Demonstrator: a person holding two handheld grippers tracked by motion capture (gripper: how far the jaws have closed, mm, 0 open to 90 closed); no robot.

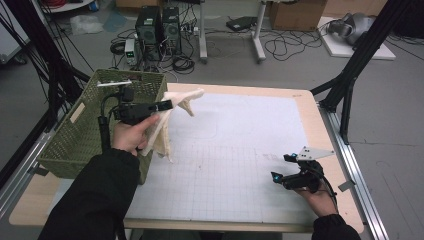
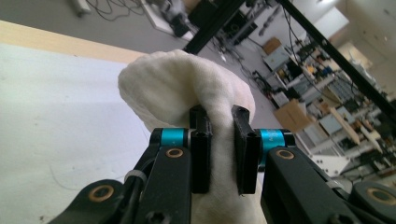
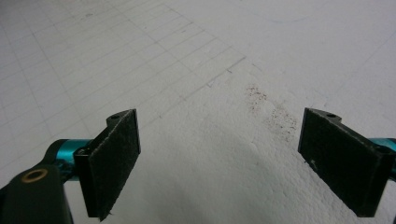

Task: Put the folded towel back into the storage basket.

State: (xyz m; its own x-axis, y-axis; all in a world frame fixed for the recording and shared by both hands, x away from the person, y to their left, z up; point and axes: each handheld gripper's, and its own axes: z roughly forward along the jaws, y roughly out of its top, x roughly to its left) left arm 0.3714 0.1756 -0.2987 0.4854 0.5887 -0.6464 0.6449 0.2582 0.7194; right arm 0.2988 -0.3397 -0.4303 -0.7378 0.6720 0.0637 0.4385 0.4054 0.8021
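Note:
A cream cloth hangs in the air beside the green basket, its lower end dangling above the white mat. My left gripper is shut on the cloth; in the left gripper view the cloth bulges out past the two black pads, which pinch it between them. My right gripper rests low over the mat at the front right. Its jaws stand wide apart with nothing between them, and its pads frame bare mat.
The woven green basket stands on the table's left side, partly over the edge. A gridded white mat covers most of the wooden table. Black frame posts rise at the right, and computers and cables lie on the floor beyond.

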